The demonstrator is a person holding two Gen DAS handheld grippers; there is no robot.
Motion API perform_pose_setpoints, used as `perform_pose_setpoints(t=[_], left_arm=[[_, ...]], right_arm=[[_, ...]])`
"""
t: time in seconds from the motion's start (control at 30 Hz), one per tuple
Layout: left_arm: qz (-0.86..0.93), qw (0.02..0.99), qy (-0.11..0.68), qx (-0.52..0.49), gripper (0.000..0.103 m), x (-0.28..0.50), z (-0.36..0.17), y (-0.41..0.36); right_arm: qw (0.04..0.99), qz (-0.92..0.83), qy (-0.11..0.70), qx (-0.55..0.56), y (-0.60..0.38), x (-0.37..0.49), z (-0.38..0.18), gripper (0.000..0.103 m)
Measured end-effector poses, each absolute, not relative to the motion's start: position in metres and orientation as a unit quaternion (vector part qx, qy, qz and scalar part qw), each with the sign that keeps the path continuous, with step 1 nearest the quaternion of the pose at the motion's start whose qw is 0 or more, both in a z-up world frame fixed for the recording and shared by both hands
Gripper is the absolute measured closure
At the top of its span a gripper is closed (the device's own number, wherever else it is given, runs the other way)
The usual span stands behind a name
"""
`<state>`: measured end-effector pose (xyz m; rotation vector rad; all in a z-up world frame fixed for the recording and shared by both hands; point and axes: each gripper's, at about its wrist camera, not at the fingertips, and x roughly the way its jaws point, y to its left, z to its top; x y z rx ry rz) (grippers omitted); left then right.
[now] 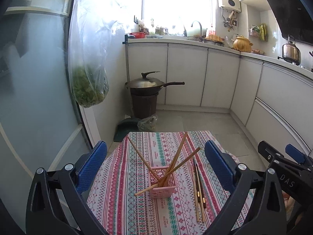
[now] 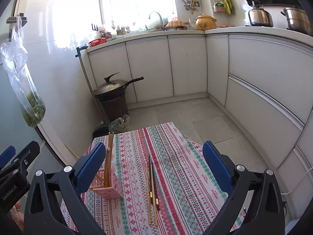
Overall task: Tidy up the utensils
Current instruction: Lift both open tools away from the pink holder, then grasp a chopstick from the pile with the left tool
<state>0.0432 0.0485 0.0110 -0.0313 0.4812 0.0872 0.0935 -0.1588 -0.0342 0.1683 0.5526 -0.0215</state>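
Pink basket [image 1: 163,183] on the patterned tablecloth [image 1: 125,176] holds four wooden chopsticks [image 1: 177,157], centred between left gripper [image 1: 156,166] pads. Four loose chopsticks [image 2: 152,188] lie just right of it, between right gripper [image 2: 154,168] pads. Both grippers wide, empty.

Daylight is pouring in through the window [image 1: 176,4] at the top centre of both views, blowing out to pure white and washing over the counter beneath it. The tiled wall [image 2: 58,39] at upper left of the right wrist view is showing glare. The striped tablecloth [image 1: 137,205] is lying evenly lit and sharp, with soft shadows. Fisheye distortion is bending the cabinets [image 2: 264,78] at right, and black vignetting is closing in the corners.
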Motion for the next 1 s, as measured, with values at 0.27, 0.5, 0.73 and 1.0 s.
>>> perform_pose_setpoints(t=[0.27,0.5,0.73,1.0], left_arm=[[0.025,0.963,0.269,0.009,0.007,0.049,-0.010,0.026],[-0.011,0.946,0.323,0.030,0.007,0.063,-0.046,-0.006],[-0.072,0.907,0.411,0.061,0.007,0.089,-0.107,-0.065],[-0.124,0.832,0.535,0.077,0.007,0.181,-0.161,-0.125]], right_arm=[[0.942,-0.028,0.314,0.118,-0.200,0.091,-0.058,0.007],[0.913,-0.057,0.349,0.205,-0.259,0.101,-0.077,0.007],[0.877,-0.085,0.372,0.291,-0.316,0.106,-0.094,0.007],[0.822,-0.082,0.387,0.410,-0.367,0.111,-0.120,0.007]])
